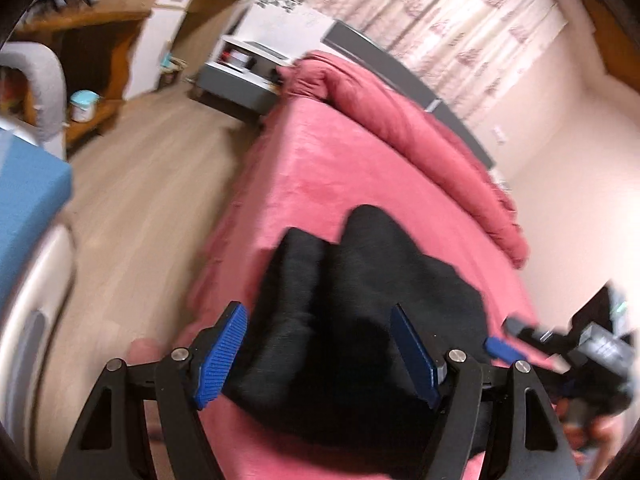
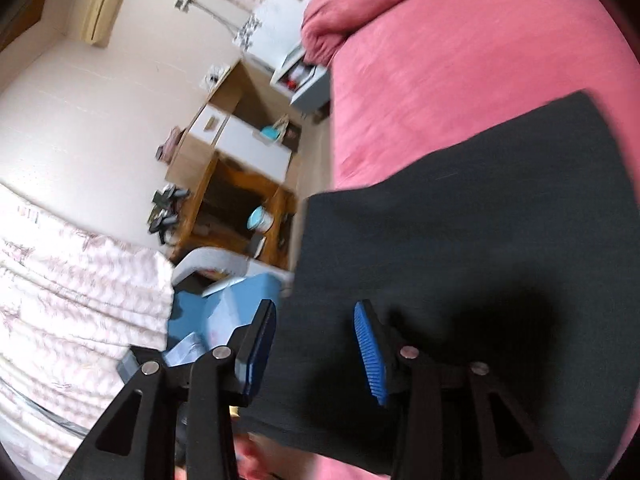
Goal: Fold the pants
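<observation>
Black pants [image 1: 340,300] lie spread on a pink bed [image 1: 320,168], the two legs pointing away from me in the left wrist view. My left gripper [image 1: 320,354] is open, its blue pads [image 1: 220,354] either side of the pants' near end, just above the cloth. The right gripper [image 1: 516,340] shows at the right edge of that view. In the right wrist view the pants [image 2: 460,240] fill the lower right, reaching the bed's edge. My right gripper [image 2: 316,354] is open over the cloth, holding nothing.
A bunched pink duvet [image 1: 400,120] lies along the far side of the bed. A grey-white nightstand [image 1: 244,68] stands at the bed's head. Wooden floor [image 1: 152,168], a wooden desk [image 1: 88,32] and a blue object [image 1: 28,200] are to the left. Curtains [image 1: 460,20] hang behind.
</observation>
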`<state>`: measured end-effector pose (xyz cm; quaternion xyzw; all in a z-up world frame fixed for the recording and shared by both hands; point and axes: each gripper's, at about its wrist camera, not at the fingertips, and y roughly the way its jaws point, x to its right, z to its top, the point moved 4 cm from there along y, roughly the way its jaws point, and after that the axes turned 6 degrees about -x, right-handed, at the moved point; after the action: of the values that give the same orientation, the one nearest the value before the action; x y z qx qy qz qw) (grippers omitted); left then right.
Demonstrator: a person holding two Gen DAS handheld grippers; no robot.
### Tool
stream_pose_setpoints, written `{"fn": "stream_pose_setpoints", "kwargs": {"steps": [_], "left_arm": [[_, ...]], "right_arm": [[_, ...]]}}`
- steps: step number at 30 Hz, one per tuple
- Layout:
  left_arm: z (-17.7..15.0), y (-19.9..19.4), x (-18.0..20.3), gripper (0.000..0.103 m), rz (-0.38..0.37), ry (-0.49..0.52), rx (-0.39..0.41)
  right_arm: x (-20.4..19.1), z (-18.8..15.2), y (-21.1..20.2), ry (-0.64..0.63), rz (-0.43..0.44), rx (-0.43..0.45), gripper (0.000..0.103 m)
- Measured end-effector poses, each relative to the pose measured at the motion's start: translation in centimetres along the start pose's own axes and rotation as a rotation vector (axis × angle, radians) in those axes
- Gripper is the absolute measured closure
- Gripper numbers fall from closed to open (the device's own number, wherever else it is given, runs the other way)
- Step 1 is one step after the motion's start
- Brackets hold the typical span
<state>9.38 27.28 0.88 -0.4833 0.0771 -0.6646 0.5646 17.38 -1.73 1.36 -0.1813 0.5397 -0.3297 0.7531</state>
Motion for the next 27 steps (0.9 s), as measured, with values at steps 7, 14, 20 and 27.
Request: {"fn": "stream_pose_setpoints", "kwargs": {"steps": [7,14,20,27], "left_arm": [[1.4,3.6,3.3,0.019,-0.064,0.099,-0.297],[-1.1,5.1,6.0,0.040,0.121,0.290,-0.376],[-2.3,2.9,3.9,0.041,0.036,0.142,-0.270],[-3.7,2.2,2.7,0.055,0.028,0.154,-0.238]], "right_arm": [[7.0,-1.9,-7.3,-0.033,-0.317,0.151,0.061],[10.9,-3.6,-7.9,0.043,-0.348,0.108,0.055],[2.8,-0.1,-6.1,-0.263,-0.278,0.109,0.055],[-7.9,6.1,4.3,-0.526,-0.226,-0.061,0.047]]}}
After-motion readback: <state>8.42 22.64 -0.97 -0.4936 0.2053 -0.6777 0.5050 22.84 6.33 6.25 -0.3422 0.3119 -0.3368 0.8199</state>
